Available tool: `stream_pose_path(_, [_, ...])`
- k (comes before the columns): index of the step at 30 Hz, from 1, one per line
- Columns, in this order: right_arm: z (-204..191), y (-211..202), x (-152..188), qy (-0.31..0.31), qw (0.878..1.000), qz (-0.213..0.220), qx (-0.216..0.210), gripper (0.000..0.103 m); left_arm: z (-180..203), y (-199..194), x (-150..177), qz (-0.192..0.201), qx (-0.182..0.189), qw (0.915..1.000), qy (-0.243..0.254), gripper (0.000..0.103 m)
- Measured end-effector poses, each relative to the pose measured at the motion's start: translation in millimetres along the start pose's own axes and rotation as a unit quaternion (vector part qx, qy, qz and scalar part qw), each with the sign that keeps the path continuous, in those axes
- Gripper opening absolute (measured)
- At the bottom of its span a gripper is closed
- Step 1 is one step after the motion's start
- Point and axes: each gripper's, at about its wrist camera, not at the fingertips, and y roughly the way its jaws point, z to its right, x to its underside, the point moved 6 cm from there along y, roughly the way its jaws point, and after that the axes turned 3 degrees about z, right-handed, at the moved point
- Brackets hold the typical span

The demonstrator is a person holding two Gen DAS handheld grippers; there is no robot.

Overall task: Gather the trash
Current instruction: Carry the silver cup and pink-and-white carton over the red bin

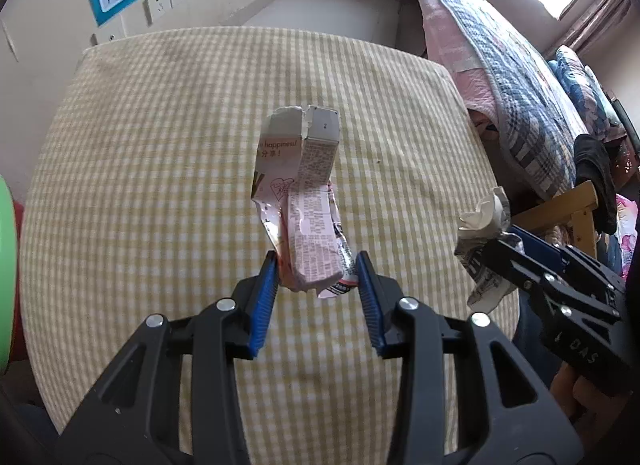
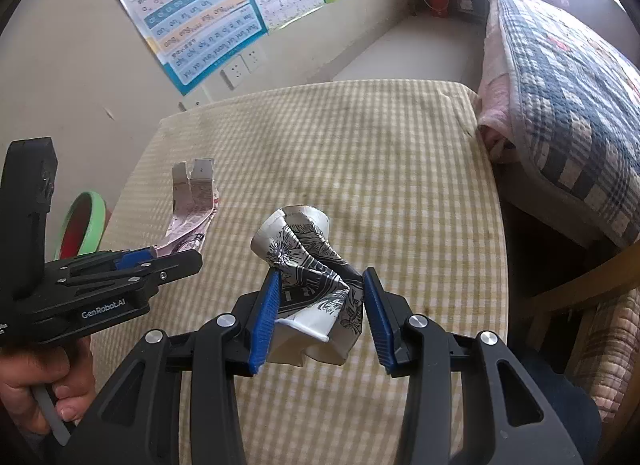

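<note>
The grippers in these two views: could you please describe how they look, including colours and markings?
Both are matte black plastic frames with triangular cut-outs and silver rivets. The left gripper and right gripper each carry two ribbed blue pads. Seen side-on, the left one bears white "GenRobot.AI" lettering and a pale grey trigger under a bare hand. No cables or sleeves show.

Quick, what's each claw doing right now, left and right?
Left claw: closed on the crushed pink carton.
Right claw: closed on the crumpled paper cup.
</note>
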Motion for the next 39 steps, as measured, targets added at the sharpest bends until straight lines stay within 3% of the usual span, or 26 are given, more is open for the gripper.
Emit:
stream_pose_path(19, [-99.6, -16.3, -10.4, -0.074, 0.997, 0.026, -0.025, 0.041, -71.4, -77.3, 21.5, 0.057, -0.012, 0.9976, -0.038, 0.037])
stream_pose_path(28, [-169.6, -6.9, -13.1, -0.120, 0.991, 0.025, -0.048, 0.041, -125.0, -114.8, 23.2, 0.089, -0.026, 0.9938, -0.061, 0.038])
stream_pose_path(39, [-253.5, 13.1, -22.4, -0.176, 0.981, 0.023, -0.082, 0.041, -211.0, -164.6, 25.7, 0.131, -0.066, 0.9834, -0.108, 0.038])
